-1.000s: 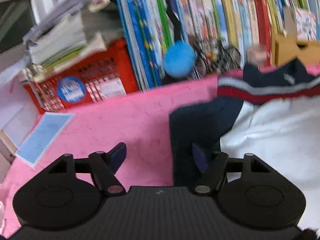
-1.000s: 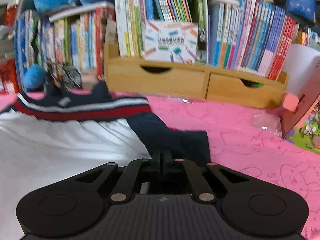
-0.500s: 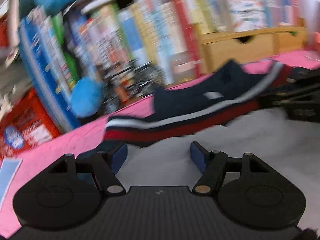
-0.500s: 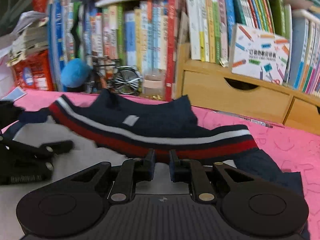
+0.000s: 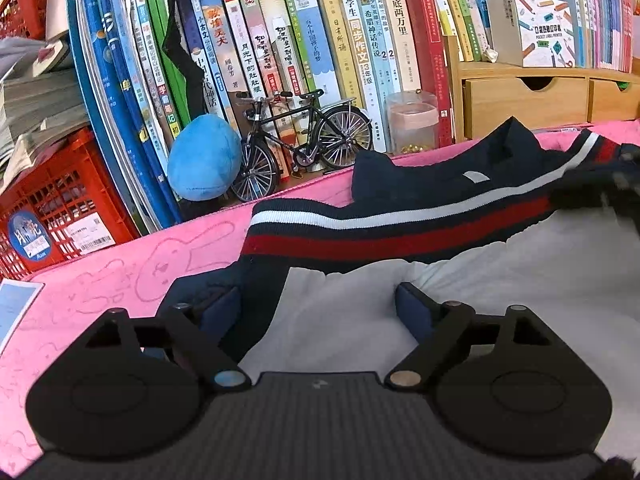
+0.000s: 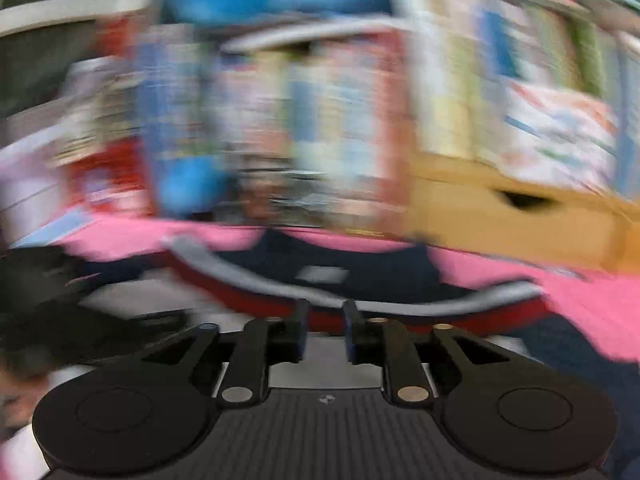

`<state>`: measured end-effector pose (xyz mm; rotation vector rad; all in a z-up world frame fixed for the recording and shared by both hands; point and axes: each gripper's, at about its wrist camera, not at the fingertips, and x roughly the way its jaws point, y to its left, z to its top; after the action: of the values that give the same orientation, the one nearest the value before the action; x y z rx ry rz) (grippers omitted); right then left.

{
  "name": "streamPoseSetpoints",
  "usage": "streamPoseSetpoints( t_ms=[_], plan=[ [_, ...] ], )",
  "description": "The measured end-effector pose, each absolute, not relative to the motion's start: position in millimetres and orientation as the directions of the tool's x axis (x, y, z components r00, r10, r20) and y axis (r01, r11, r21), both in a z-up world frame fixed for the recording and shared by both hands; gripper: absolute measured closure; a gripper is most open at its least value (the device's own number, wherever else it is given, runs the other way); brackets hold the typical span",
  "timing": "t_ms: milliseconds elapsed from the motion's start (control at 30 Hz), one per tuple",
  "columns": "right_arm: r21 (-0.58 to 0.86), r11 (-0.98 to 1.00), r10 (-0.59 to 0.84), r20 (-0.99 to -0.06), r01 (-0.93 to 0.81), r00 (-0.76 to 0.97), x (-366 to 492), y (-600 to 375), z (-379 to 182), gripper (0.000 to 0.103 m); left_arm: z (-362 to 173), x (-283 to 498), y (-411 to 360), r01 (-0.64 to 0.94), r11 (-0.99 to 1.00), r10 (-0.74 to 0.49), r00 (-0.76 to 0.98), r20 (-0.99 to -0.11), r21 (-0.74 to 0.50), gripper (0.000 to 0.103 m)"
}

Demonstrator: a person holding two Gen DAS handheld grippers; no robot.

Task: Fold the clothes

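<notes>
Shirt (image 5: 460, 300) lying on the pink surface (image 5: 120, 280) with both sleeves apparently folded in, body folds remaining; left tool (image 5: 318, 308) and right tool (image 6: 325, 332) opening, pinching nothing.

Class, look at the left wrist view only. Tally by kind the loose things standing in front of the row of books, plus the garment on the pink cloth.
Round blue plush toy: 1
Black model bicycle: 1
Clear plastic jar: 1
Navy, red and white striped shirt: 1
Total: 4
</notes>
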<state>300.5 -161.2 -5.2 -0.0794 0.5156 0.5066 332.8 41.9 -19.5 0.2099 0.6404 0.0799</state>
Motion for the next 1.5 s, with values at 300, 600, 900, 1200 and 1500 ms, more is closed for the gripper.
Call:
streamPoseSetpoints(
  t_ms=[300, 600, 900, 1200, 1500],
  plan=[
    [0.023, 0.944, 0.278, -0.591, -0.328, 0.757, 310.2, -254.9, -21.9, 0.089, -19.7, 333.2, 47.6, -0.007, 0.980, 0.125, 0.797, -0.592, 0.197, 0.013],
    [0.022, 0.984, 0.158, -0.556, -0.176, 0.816, 275.3, -309.9, -6.9, 0.083, -16.7, 328.1, 42.4, -0.031, 0.966, 0.175, 0.807, -0.563, 0.256, 0.009],
    [0.058, 0.918, 0.371, -0.470, -0.392, 0.801, 182.7, -227.6, 4.0, 0.059, 37.3, 253.3, 22.0, 0.113, 0.979, -0.013, 0.865, -0.501, 0.170, 0.014],
    [0.122, 0.932, 0.348, -0.570, -0.342, 0.745, 200.0, -193.6, -28.7, 0.092, -4.3, 297.4, -44.2, 0.208, 0.956, -0.019, 0.750, -0.661, 0.207, 0.069],
    [0.194, 0.922, 0.384, -0.576, -0.336, 0.722, 203.2, -206.1, -39.9, 0.092, -13.2, 369.5, -61.9, 0.084, 0.969, 0.089, 0.756, -0.649, 0.231, 0.067]
  ],
)
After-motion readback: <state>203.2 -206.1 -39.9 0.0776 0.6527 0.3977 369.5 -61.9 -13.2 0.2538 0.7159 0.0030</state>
